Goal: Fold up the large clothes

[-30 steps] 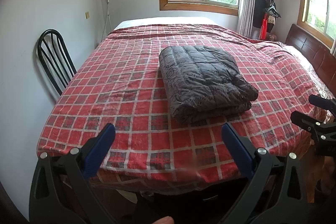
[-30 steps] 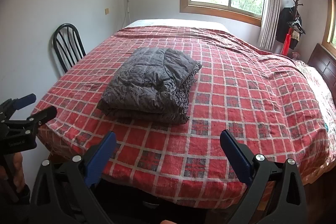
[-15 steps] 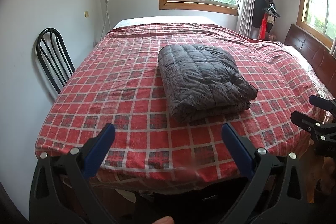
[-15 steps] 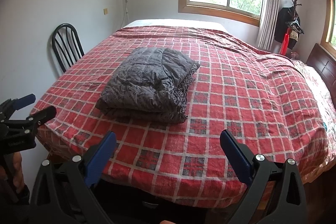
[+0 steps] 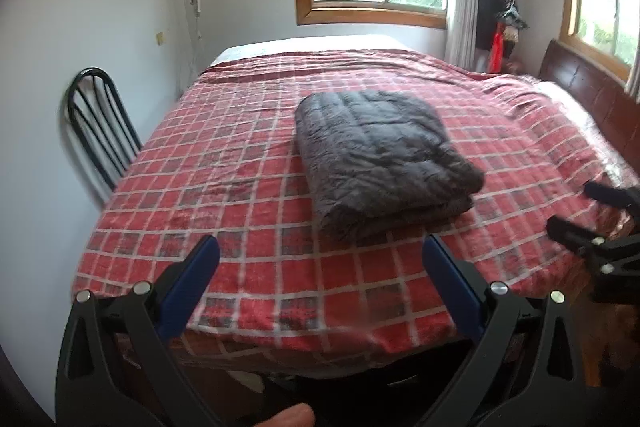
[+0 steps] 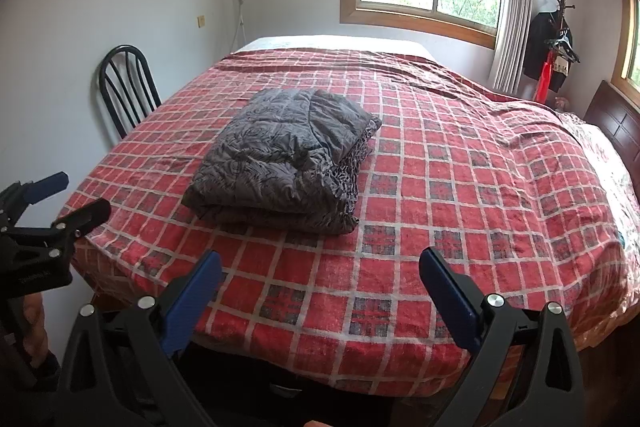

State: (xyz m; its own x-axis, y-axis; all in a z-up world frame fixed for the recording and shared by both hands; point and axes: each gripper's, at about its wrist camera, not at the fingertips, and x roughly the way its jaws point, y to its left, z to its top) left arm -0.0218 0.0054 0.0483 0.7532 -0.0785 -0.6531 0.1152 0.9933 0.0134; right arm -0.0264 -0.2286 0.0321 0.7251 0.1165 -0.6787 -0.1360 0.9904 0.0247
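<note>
A: Where's the quilt (image 5: pixel 382 157)?
B: Folded, lying on the bed (image 5: pixel 224 187), on the red plaid cover, nearer the front edge.
A: Left hand-held gripper (image 5: pixel 320 259)?
B: Spread wide, empty, off the bed's near edge.
A: Right hand-held gripper (image 6: pixel 320 271)?
B: Likewise wide, holding nothing. Black chair (image 6: pixel 127 87) by the left wall.

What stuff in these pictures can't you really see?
- Under the bed: both views, dark, blocked by the gripper frames.
- Inner layers of the folded grey quilt: both views, covered by its top layer.
- Items on the coat rack: both views, too small.
- Chair seat: hidden behind the bed.
</note>
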